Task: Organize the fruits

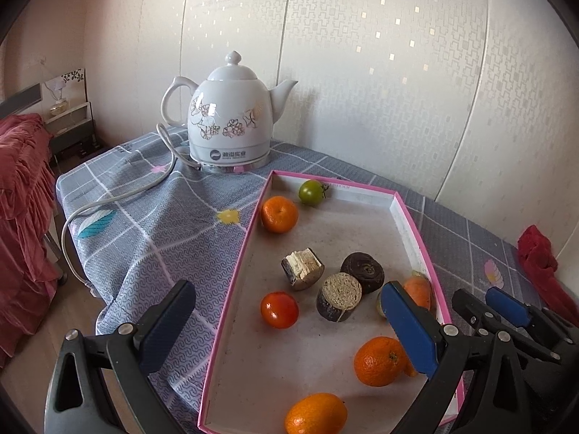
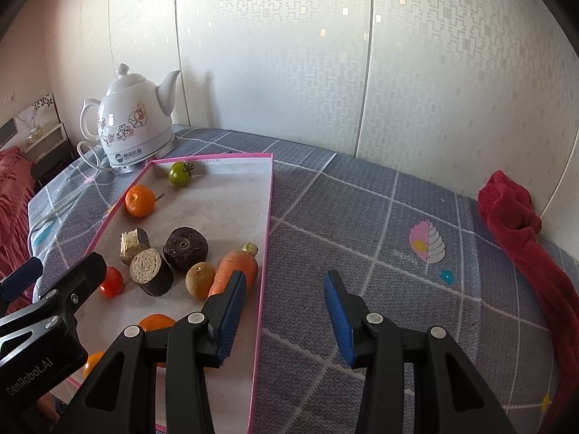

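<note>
A pink-rimmed shallow box [image 1: 239,264] [image 2: 266,217] lies on the grey checked tablecloth. In it are a green tomato [image 1: 310,191] [image 2: 180,174], several oranges [image 1: 279,214] [image 1: 380,361] [image 1: 315,414] [image 2: 140,200], a red tomato [image 1: 279,309] [image 2: 111,282], three dark cut root chunks [image 1: 302,268] [image 2: 185,243], a carrot [image 2: 235,266] and a small brown fruit [image 2: 199,279]. My left gripper [image 1: 286,329] is open and empty above the box's near left part. My right gripper [image 2: 286,316] is open and empty, straddling the box's right rim.
A white flowered electric kettle [image 1: 231,115] [image 2: 134,123] with its cord [image 1: 119,195] stands at the back left of the table. A red cloth [image 2: 521,224] [image 1: 539,253] lies at the right by the wall. A red-covered bed [image 1: 21,199] is at the left.
</note>
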